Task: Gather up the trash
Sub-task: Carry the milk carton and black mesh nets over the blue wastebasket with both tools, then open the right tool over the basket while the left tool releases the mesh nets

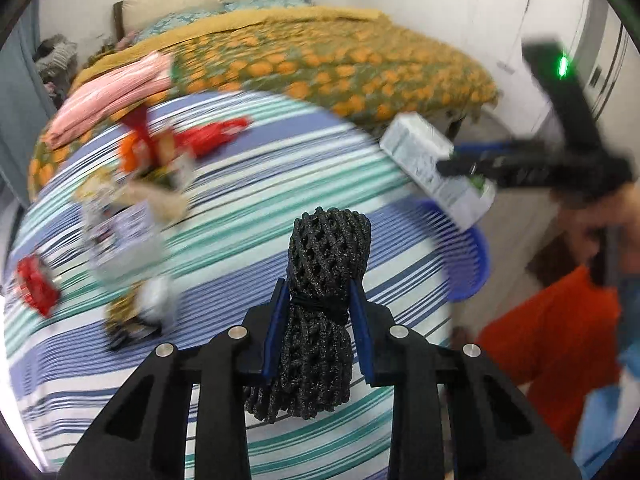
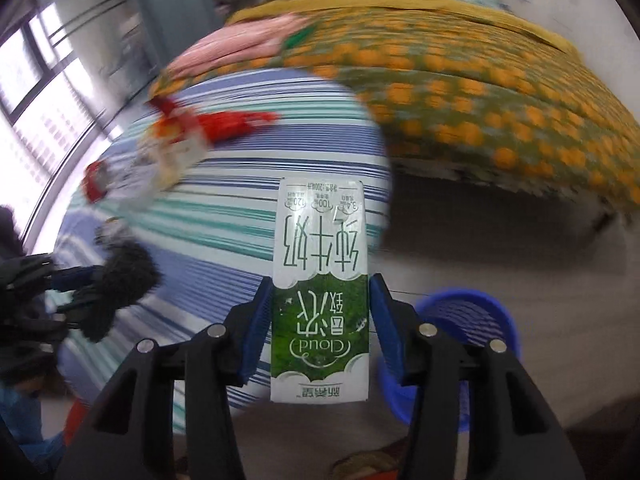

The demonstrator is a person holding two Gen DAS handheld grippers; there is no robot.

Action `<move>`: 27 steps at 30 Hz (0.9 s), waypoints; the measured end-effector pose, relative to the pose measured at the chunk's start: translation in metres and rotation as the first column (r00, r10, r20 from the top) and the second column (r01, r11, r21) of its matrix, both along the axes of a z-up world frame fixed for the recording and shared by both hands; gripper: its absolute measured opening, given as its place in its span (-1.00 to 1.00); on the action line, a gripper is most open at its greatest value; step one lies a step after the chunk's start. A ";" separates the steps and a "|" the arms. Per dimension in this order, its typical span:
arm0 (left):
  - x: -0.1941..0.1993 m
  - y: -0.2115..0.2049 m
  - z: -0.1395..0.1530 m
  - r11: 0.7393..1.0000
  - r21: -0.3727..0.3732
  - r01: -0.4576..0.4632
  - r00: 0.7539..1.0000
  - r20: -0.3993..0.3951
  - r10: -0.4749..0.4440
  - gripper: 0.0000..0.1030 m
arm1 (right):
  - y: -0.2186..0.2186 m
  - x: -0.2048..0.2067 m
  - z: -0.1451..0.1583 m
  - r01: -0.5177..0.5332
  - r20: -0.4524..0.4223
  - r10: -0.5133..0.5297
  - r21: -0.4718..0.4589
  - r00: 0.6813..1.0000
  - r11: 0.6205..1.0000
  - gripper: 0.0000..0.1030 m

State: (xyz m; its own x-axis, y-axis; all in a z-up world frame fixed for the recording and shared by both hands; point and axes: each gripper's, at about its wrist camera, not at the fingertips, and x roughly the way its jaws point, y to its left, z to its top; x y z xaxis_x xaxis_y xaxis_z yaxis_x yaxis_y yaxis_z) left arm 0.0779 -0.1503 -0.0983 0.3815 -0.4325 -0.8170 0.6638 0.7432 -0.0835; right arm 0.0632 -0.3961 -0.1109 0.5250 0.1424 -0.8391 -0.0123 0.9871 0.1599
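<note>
Above the striped sheet [image 1: 248, 184] on the bed, both grippers are loaded. The left gripper [image 1: 322, 332] is squeezed tight on a roll of black foam net [image 1: 324, 280], caught at its banded waist so the springy mesh bulges above and below the pads and cannot slip. The right gripper [image 2: 320, 324] clamps a milk carton [image 2: 320, 264] across its narrow sides, near the green printed end, with the carton standing out past the fingers, so it can be dropped end first. A blue basket [image 2: 476, 312] stands on the floor just beside the bed's right edge, near the right gripper; judging by the task, it is where both pieces are headed, and the carton already hangs close above it. More trash is still on the sheet to the far left: a red wrapper [image 1: 218, 136], a second red wrapper [image 1: 36, 286] and a blurred heap of packets [image 1: 132, 216], so the collecting looks only partly done.
</note>
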 end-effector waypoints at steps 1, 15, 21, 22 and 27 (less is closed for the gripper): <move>-0.004 -0.019 0.003 1.000 -0.027 0.015 1.000 -0.013 -0.015 -0.42 | -0.017 -0.006 -0.004 0.033 -0.002 -0.033 0.000 0.999 0.999 -0.08; -0.016 -0.250 -0.082 0.995 -0.057 0.082 0.980 -0.177 -0.091 -0.40 | -0.189 -0.046 -0.087 0.368 -0.090 -0.362 0.055 0.928 0.928 -0.07; -0.004 -0.291 -0.118 0.995 -0.056 0.080 0.980 -0.178 -0.089 0.41 | -0.223 -0.051 -0.112 0.427 -0.089 -0.419 0.131 0.904 0.895 0.25; -0.003 -0.294 -0.118 0.996 -0.050 0.077 0.984 -0.157 -0.083 0.52 | -0.227 -0.054 -0.112 0.439 -0.088 -0.431 0.142 0.898 0.887 0.25; -0.016 -0.284 -0.093 0.988 -0.075 0.132 0.991 -0.018 -0.133 0.84 | -0.234 -0.061 -0.101 0.468 -0.029 -0.469 0.139 0.883 0.873 0.28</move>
